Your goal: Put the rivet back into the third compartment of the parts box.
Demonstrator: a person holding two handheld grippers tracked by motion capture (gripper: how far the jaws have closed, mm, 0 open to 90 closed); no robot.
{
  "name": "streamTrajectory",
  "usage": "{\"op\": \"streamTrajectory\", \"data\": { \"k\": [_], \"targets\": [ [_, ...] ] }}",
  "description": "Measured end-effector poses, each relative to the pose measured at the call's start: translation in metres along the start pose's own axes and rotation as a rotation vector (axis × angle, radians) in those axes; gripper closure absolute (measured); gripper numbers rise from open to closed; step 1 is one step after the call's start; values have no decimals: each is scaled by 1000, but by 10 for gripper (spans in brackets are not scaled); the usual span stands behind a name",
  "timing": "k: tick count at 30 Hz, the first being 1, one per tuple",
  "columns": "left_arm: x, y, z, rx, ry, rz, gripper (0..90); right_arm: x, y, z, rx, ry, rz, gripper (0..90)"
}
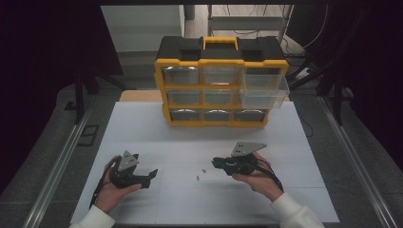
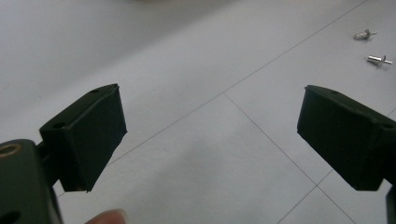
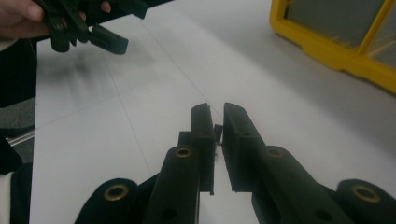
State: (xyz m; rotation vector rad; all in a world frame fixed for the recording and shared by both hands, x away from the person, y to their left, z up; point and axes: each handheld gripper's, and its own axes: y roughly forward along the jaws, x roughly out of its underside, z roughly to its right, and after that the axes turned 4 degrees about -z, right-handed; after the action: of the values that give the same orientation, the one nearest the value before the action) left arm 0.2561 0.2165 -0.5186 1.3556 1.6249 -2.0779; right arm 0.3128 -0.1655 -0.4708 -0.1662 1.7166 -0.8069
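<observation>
The right gripper [image 1: 219,163] has its jaws nearly closed, pinching something small and dark that is too tiny to identify. The left gripper [image 1: 151,175] rests with jaws wide open and empty. Two small metal screws [image 1: 200,174] lie on the white tabletop [image 1: 142,128] between the grippers, in front of the yellow drawer organizer [image 1: 221,80].

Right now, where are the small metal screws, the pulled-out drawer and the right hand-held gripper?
small metal screws [image 2: 379,59]: left gripper view, screw's shaft.
pulled-out drawer [image 1: 264,89]: high view, clear front wall.
right hand-held gripper [image 3: 217,136]: right gripper view, between fingertips.
</observation>
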Motion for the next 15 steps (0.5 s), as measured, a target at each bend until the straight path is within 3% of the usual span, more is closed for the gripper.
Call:
{"op": "streamTrajectory", "data": {
  "k": [15],
  "targets": [
    [0, 1, 0, 0, -3, 0, 83, -20, -27, 3, 16, -8, 81, 830]
  ]
}}
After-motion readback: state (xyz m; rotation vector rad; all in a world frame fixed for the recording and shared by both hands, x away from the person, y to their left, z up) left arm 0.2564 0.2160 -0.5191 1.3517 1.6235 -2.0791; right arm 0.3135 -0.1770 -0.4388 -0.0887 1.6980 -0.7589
